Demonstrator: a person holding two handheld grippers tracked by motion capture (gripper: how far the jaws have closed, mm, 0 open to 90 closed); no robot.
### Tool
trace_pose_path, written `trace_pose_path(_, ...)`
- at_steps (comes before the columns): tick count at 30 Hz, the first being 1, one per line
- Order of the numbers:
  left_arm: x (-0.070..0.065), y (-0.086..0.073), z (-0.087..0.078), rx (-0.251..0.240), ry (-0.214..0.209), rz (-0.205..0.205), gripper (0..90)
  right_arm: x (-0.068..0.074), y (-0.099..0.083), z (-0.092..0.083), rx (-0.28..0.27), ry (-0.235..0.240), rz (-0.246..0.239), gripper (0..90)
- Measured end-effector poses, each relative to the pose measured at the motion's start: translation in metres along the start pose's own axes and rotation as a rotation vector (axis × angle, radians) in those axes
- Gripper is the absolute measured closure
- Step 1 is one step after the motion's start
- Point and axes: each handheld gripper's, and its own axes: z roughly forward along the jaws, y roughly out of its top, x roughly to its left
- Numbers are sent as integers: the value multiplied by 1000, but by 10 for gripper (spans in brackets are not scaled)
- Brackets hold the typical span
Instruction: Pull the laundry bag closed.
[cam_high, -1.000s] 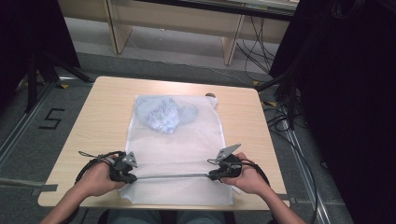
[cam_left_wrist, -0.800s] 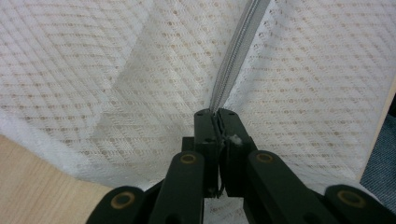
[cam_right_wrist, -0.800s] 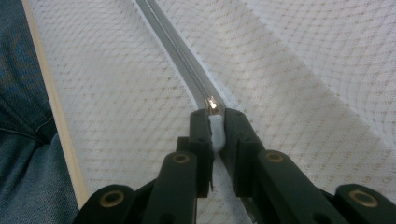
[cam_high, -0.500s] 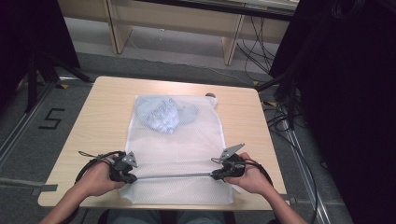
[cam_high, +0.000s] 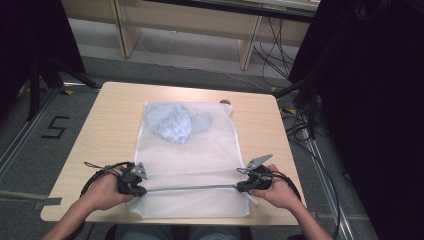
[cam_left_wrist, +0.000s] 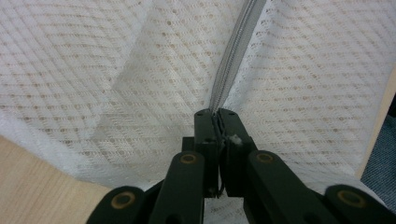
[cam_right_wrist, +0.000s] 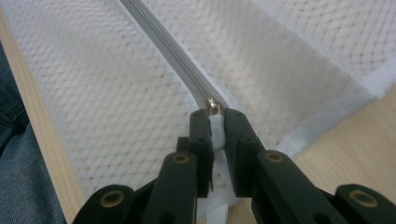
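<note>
From the high view, a white mesh laundry bag (cam_high: 192, 160) lies flat on the wooden table (cam_high: 115, 115), with a bluish crumpled garment (cam_high: 172, 122) inside its far end. A grey zipper (cam_high: 192, 188) runs across the near end, stretched between the left gripper (cam_high: 141, 190) and the right gripper (cam_high: 241, 187), each held in a hand. In the left gripper view, the black jaws are pressed together on the zipper's end (cam_left_wrist: 218, 114), the tape running away straight ahead over the mesh. In the right gripper view, the jaws clamp a white pull tab (cam_right_wrist: 215, 130), with the metal slider (cam_right_wrist: 212, 105) just beyond their tips, at the bag's corner.
</note>
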Motion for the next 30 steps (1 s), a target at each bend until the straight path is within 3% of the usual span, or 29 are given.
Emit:
trace_pose_path(3, 0, 0, 0, -2, -2, -1, 870, -3, -5, -1, -10, -3, -7, 827)
trace_pose_path(4, 0, 0, 0, -2, -2, -2, 870, -3, -6, -4, 8, 5, 22, 827)
trace_pose_path(7, 0, 0, 0, 0, -2, -1, 871, -6, -10, -3, -15, -11, 6, 826)
trace_pose_path(9, 0, 0, 0, 2, -2, 1, 871, -2, -11, -5, 24, 2, 56, 827)
trace_pose_path(11, 0, 0, 0, -1, -1, -3, 871, -4, -12, -4, 29, -13, 50, 827)
trace_pose_path(13, 0, 0, 0, -4, -2, -4, 871, -1, -14, -5, 42, 20, 93, 827)
trace_pose_path(14, 0, 0, 0, -5, -3, -5, 871, -3, -14, -4, 19, 3, 59, 827)
trace_pose_path(24, 0, -1, 0, -11, -3, -5, 870, -2, -15, -4, 40, -9, 67, 826)
trace_pose_path(26, 0, -1, 0, -13, -4, -6, 870, 0, -15, -3, 26, 4, 79, 825)
trace_pose_path(28, 0, -1, 1, -15, -4, -10, 869, -5, -16, -4, -11, -12, 46, 819)
trace_pose_path(30, -1, -1, 1, -16, -2, -9, 863, -7, -17, -5, -57, -16, 47, 754)
